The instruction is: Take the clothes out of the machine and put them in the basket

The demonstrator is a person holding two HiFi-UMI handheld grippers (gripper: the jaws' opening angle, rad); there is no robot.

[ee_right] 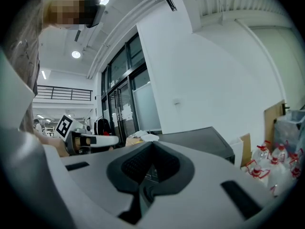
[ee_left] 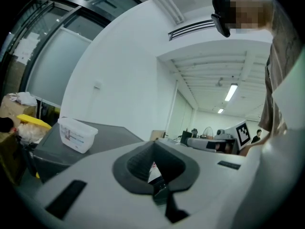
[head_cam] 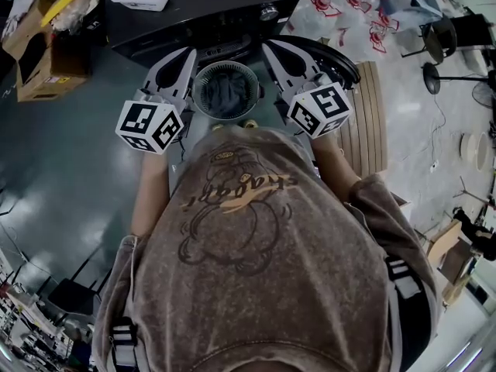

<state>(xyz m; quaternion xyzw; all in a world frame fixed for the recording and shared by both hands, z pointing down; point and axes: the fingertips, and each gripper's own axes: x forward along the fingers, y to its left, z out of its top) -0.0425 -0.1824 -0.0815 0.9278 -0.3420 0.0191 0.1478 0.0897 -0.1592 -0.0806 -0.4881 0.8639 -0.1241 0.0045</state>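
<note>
Clothes [head_cam: 225, 93], dark grey and crumpled, fill the round ribbed basket [head_cam: 196, 91], just right of the left gripper [head_cam: 189, 54] and left of the right gripper [head_cam: 268, 48]; both jaws pressed together, empty.

- The clothes [head_cam: 225, 91]: a crumpled grey-blue heap inside what looks like a round, ribbed basket [head_cam: 198, 93], upper centre of the frame.
- The machine [head_cam: 209, 18]: a dark box just above it.

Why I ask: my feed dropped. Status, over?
Left tool, right tool shut, empty. Dark clothes in basket between them. No obstruction seen.
</note>
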